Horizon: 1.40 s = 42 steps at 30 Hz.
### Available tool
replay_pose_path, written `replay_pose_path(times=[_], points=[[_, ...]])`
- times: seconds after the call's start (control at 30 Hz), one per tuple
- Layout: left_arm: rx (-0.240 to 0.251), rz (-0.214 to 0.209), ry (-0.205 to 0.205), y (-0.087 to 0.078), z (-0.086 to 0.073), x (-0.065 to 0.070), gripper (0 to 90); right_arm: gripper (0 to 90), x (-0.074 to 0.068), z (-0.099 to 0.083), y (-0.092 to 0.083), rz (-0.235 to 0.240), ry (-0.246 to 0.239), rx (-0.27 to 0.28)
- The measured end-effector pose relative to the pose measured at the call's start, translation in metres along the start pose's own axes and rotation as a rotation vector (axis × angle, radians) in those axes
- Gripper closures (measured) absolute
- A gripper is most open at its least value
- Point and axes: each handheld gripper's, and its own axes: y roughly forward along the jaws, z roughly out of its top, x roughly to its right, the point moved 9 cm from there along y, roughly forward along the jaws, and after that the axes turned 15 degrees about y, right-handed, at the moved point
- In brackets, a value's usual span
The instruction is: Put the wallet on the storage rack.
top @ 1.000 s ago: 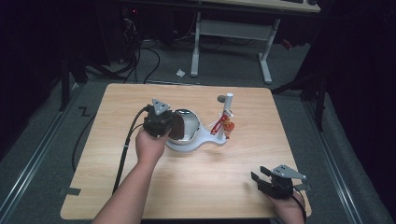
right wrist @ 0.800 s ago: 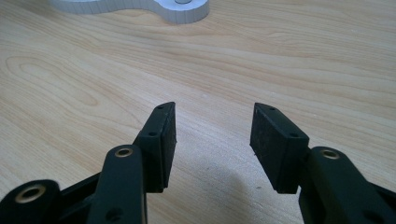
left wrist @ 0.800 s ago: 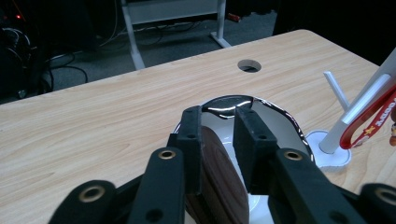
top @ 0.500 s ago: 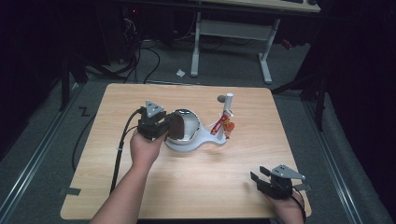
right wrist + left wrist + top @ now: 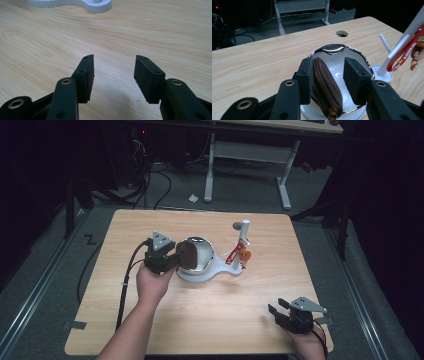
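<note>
Between open left claw [image 5: 327, 82]: brown pouch [image 5: 325, 90], perhaps released.

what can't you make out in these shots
- Pouch: its near end is cut off by the bottom edge of the left gripper view; in the high view the left gripper covers part of it.
- Keychain: cut by the right edge of the left gripper view, too small in the high view to read.
- Dish: near rim hidden behind the jaws.
</note>
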Motion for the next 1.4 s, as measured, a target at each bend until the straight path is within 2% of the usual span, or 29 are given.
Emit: replay_pose_path(times=[0.3,0.53,0.63,0.67,0.7,0.73,0.77,0.8,0.83,0.9,0.93,1.0,1.07,1.13,1.17,1.2,1.23,1.4], points=[[0.015,-0.001,0.013,-0.015,-0.006,-0.002,47.6,50.8,0.000,-0.003,0.004,-0.006,0.007,-0.012],[0.027,-0.026,-0.003,-0.026,-0.025,-0.007,36.1,50.9,0.000,-0.001,0.009,-0.017,0.001,-0.019],[0.037,-0.026,-0.007,-0.035,-0.045,-0.011,34.1,50.8,0.001,-0.003,0.014,-0.019,0.000,-0.036],[0.037,-0.026,-0.007,-0.035,-0.045,-0.011,33.6,50.8,0.002,-0.004,0.014,-0.019,0.008,-0.041],[0.035,-0.019,-0.005,-0.040,-0.059,-0.013,33.2,50.8,0.003,-0.006,0.015,-0.017,0.011,-0.045],[0.035,-0.019,-0.005,-0.040,-0.059,-0.013,33.0,50.8,0.003,-0.006,0.015,-0.017,0.011,-0.045],[0.028,-0.023,-0.011,-0.042,-0.067,-0.014,33.0,50.8,0.003,-0.007,0.014,-0.016,0.015,-0.050],[0.017,-0.029,-0.019,-0.044,-0.078,-0.014,32.6,50.8,0.004,-0.008,0.013,-0.016,0.019,-0.055],[-0.009,-0.044,-0.033,-0.046,-0.095,-0.014,32.8,50.9,0.005,-0.008,0.011,-0.018,0.016,-0.050],[-0.065,-0.066,-0.040,-0.046,-0.117,-0.013,33.5,51.5,0.005,-0.007,0.009,-0.022,0.018,-0.038],[-0.065,-0.066,-0.040,-0.046,-0.117,-0.013,33.5,51.5,0.005,-0.007,0.009,-0.022,0.018,-0.038],[-0.125,-0.084,-0.027,-0.051,-0.142,-0.009,33.9,51.9,0.007,-0.005,0.008,-0.029,0.029,-0.027],[-0.131,-0.084,-0.012,-0.058,-0.154,-0.006,34.5,52.0,0.008,-0.005,0.008,-0.032,0.037,-0.028],[-0.135,-0.062,0.033,-0.069,-0.167,-0.006,35.0,51.9,0.009,-0.005,0.007,-0.037,0.046,-0.025],[-0.132,-0.058,0.041,-0.074,-0.175,-0.006,35.1,51.8,0.008,-0.005,0.007,-0.039,0.042,-0.023],[-0.132,-0.058,0.041,-0.074,-0.175,-0.006,36.4,51.7,0.008,-0.006,0.006,-0.041,0.035,-0.024],[-0.148,-0.104,0.029,-0.081,-0.185,-0.004,38.0,51.6,0.008,-0.006,0.006,-0.044,0.021,-0.023],[-0.152,-0.119,-0.011,-0.081,-0.189,-0.010,37.3,50.9,0.008,-0.005,0.004,-0.066,0.034,-0.014]])
